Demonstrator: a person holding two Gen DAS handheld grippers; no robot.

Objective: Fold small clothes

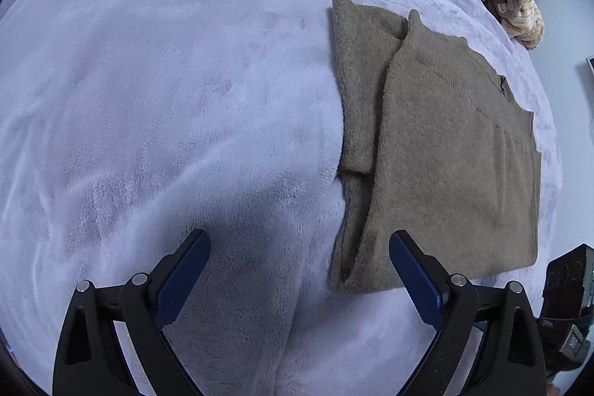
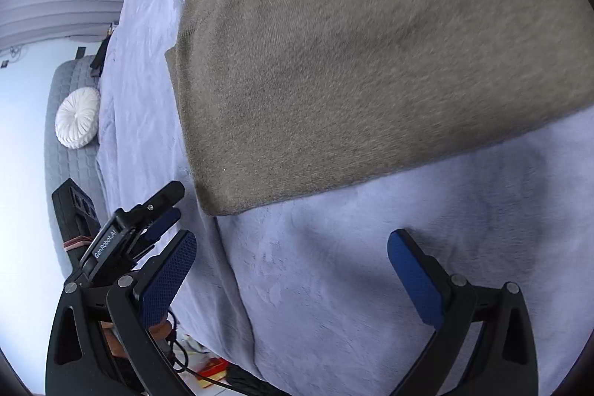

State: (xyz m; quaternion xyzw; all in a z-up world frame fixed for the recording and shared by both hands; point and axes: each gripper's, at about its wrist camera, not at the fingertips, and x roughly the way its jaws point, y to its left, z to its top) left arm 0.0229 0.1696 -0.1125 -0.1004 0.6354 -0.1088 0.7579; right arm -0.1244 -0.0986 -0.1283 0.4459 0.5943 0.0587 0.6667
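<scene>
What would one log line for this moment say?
left gripper: open, empty | right gripper: open, empty | sweater: partly folded on blanket

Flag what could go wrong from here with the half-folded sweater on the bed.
1. The sweater lies near the edge of the lilac blanket; a pull toward that edge could drag it off.
2. The folded-in sleeve lies loose on top, so lifting the hem could let it slide out and undo the fold.
3. Both the left gripper and the right gripper are open above plush blanket; closing low could pinch blanket along with the knit.
</scene>
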